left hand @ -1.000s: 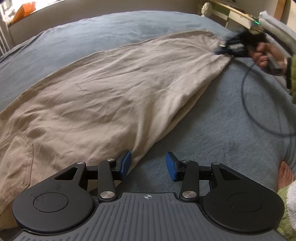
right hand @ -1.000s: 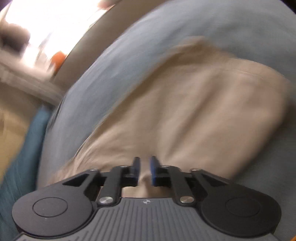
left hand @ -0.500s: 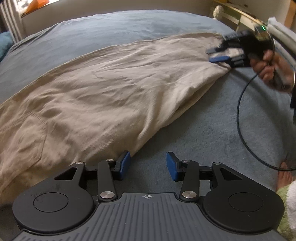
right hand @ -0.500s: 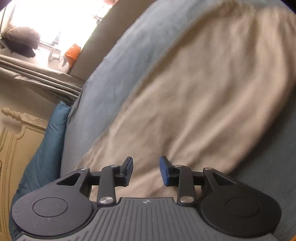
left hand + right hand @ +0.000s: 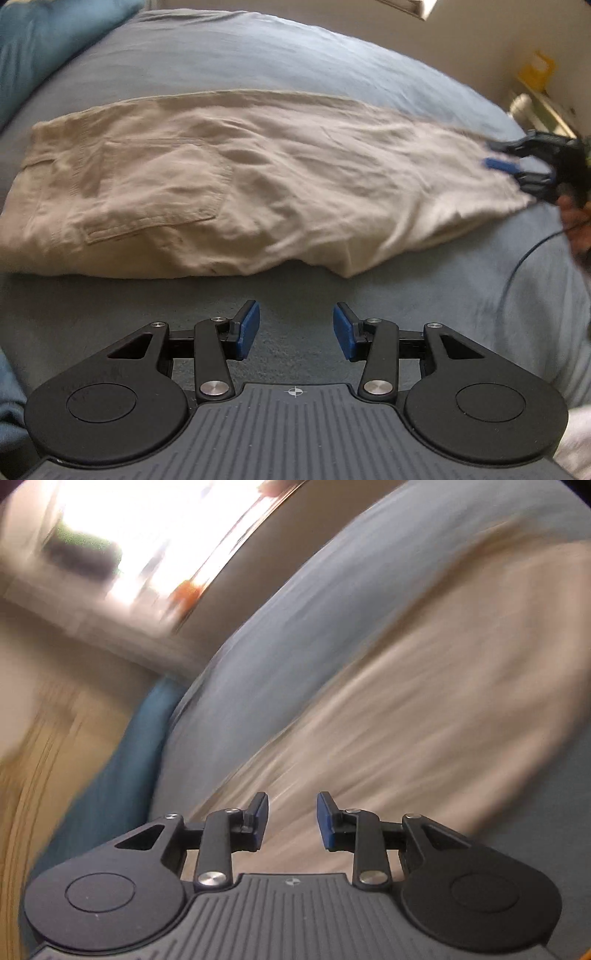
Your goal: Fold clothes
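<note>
Beige trousers (image 5: pixel 236 184) lie folded lengthwise, rumpled.

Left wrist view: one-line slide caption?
Open left gripper over blue bedcover, beige trousers lying ahead, open right gripper at their far end.

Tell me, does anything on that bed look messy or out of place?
Nothing is damaged or spilled. The beige cotton trousers lie lengthwise on the grey-blue bedspread, but their near edge is bunched and wavy, not flat. Both grippers are open and hold nothing.
</note>
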### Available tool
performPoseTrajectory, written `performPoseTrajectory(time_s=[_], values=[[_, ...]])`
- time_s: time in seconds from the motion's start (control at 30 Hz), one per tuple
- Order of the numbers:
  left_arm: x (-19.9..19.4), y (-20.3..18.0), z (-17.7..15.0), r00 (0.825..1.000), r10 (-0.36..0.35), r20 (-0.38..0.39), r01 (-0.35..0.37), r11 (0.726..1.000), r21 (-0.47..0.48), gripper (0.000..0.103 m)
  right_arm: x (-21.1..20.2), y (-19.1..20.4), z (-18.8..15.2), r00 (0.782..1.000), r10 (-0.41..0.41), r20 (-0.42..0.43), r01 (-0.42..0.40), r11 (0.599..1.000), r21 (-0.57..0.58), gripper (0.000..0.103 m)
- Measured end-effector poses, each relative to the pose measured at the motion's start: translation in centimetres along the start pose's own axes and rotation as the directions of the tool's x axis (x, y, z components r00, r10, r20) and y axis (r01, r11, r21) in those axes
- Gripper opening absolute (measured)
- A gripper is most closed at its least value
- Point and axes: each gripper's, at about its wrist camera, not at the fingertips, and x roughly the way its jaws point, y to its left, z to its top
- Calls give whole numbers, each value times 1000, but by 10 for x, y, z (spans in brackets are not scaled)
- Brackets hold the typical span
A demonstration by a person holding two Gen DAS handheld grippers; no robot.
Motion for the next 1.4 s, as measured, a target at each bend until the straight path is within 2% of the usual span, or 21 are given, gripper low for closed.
performPoseTrajectory(time_s=[0.1,0.17,0.23,0.3,0.37,0.5,0.57,0.67,0.7,0.8,0.9,1.1,1.23,1.27,1.33,1.37,1.4], values=[[-10,4,-2,1000,9,-2,-9,999,-36,44,57,26,-25,978,97,-184,-96,995,13,31],[-17,10,-6,1000,22,6,-22,998,-55,44,85,24,-46,959,121,-256,-108,992,64,31],[-24,15,-9,999,32,21,-31,997,-69,44,92,1,-65,945,167,-281,-115,974,194,29],[-25,21,-7,999,36,39,-32,996,-89,44,80,-19,-82,937,240,-252,-160,940,301,28],[-23,27,-1,998,30,53,-24,993,-116,45,59,-32,-90,935,252,-251,-160,929,335,28],[-15,34,23,994,27,110,-11,989,-148,46,26,-29,-82,950,156,-270,-87,964,250,32],[-8,37,35,990,20,140,4,985,-170,46,17,-12,-71,951,168,-259,-119,974,195,32],[6,38,51,983,12,181,23,981,-193,46,31,22,-58,952,190,-240,-172,981,93,32],[11,38,54,981,30,193,7,982,-189,46,38,34,-53,952,193,-239,-183,981,62,32],[23,48,56,976,90,199,-45,975,-217,46,64,58,-48,937,192,-292,-195,981,19,31],[29,71,48,975,97,199,-37,958,-285,46,82,80,-50,913,179,-367,-208,977,-42,31],[34,97,29,972,26,235,65,927,-370,46,122,122,-51,882,128,-453,-221,962,-159,31],[37,106,27,971,-13,240,109,914,-391,46,179,133,-51,869,94,-486,-186,972,-144,31],[38,108,26,970,-22,242,119,911,-394,46,193,133,-50,872,80,-482,-170,975,-145,31],[38,111,23,967,-40,253,141,907,-396,46,217,124,-41,898,31,-439,-114,980,-164,28],[38,113,21,964,-50,260,154,905,-397,46,225,116,-32,913,11,-409,-78,986,-146,17],[38,114,21,963,-57,265,162,904,-394,46,230,109,-23,926,6,-379,-52,992,-111,17]])
